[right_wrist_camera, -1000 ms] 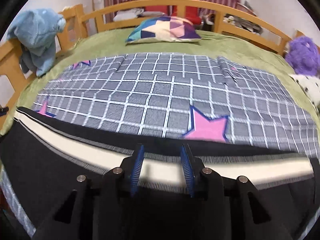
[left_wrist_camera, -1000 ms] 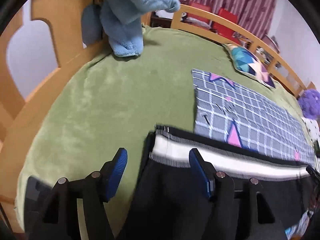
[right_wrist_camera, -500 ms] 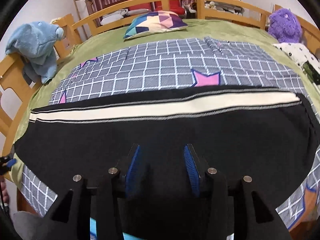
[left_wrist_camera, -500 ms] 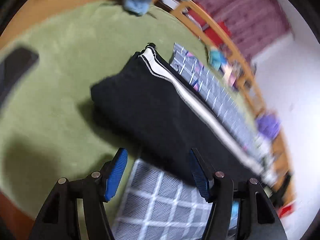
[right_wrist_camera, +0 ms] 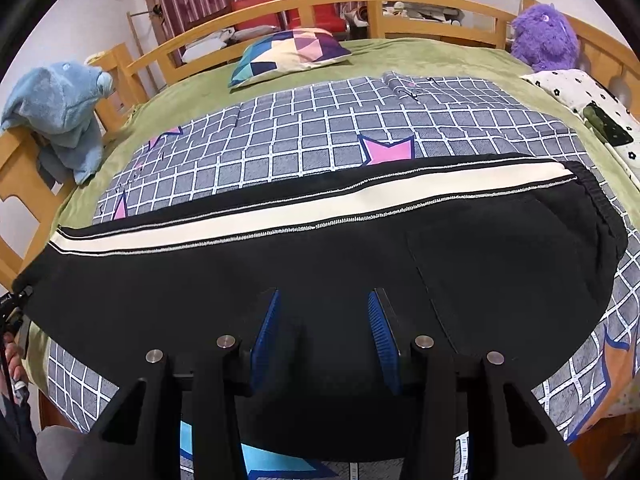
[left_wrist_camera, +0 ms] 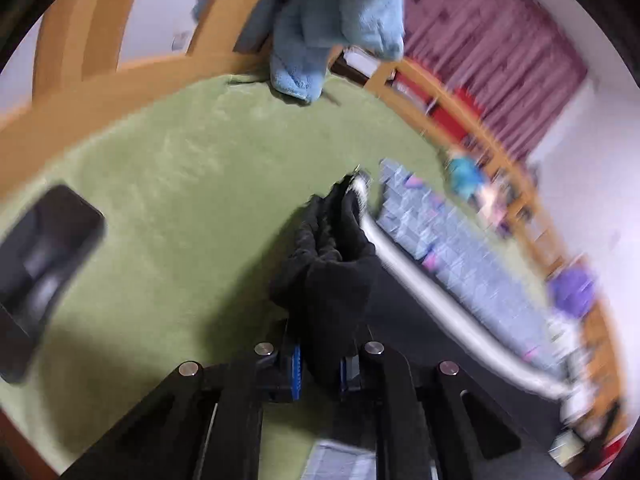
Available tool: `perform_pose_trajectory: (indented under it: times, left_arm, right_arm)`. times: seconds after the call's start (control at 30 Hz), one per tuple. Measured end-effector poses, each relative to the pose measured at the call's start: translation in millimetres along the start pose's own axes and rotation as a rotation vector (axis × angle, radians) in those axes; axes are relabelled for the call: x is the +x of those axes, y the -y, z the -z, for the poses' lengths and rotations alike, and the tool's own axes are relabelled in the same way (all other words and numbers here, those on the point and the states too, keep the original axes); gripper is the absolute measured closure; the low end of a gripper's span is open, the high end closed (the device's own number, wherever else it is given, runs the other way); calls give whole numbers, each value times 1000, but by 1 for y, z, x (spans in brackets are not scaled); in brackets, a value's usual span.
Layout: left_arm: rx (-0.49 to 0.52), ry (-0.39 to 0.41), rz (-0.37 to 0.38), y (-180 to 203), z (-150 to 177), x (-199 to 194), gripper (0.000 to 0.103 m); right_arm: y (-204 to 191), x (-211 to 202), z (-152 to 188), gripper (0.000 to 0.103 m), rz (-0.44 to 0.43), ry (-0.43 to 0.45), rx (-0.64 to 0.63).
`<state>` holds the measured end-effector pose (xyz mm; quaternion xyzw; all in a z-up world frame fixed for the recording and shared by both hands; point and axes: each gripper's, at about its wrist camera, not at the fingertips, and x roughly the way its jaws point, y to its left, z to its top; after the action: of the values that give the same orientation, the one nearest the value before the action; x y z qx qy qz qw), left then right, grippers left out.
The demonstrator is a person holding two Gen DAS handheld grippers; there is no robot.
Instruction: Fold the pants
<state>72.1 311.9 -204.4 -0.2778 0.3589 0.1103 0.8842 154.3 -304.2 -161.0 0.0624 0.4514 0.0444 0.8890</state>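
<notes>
Black pants [right_wrist_camera: 320,256] with a cream side stripe lie flat, folded lengthwise, across a grey checked blanket [right_wrist_camera: 320,132] on the bed. In the right wrist view my right gripper [right_wrist_camera: 322,328] is open and hovers over the near edge of the pants, holding nothing. In the blurred left wrist view my left gripper [left_wrist_camera: 318,364] is shut on a bunched black end of the pants [left_wrist_camera: 328,276], lifted off the green bed cover [left_wrist_camera: 160,200].
A wooden bed rail [right_wrist_camera: 360,4] runs around the bed. A blue plush toy [right_wrist_camera: 60,112] hangs on the left rail, a patterned pillow [right_wrist_camera: 288,50] and a purple plush [right_wrist_camera: 546,38] sit at the back. A dark phone [left_wrist_camera: 44,264] lies on the cover.
My left gripper has closed on the leg end of the pants and bunched it up. My right gripper has drawn back toward the near edge, staying open.
</notes>
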Motion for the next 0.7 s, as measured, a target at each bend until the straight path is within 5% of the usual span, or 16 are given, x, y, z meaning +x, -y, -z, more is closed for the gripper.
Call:
perform_pose_trajectory:
  times: [0.1, 0.23, 0.47, 0.57, 0.7]
  left_arm:
    - [-40, -145, -70, -17, 6, 26, 80]
    - [-54, -59, -118, -26, 3, -9, 55]
    - [85, 31, -60, 14, -48, -27, 55]
    - [143, -28, -21, 32, -70, 4, 55]
    - [174, -86, -62, 51, -87, 62, 55]
  right_arm:
    - [-1, 7, 3, 58, -10, -19, 6]
    - [-4, 11, 8, 58, -6, -35, -11]
    - [-15, 14, 7, 58, -39, -17, -1]
    - [-23, 17, 5, 58, -57, -10, -7]
    - [-31, 23, 6, 58, -62, -9, -14]
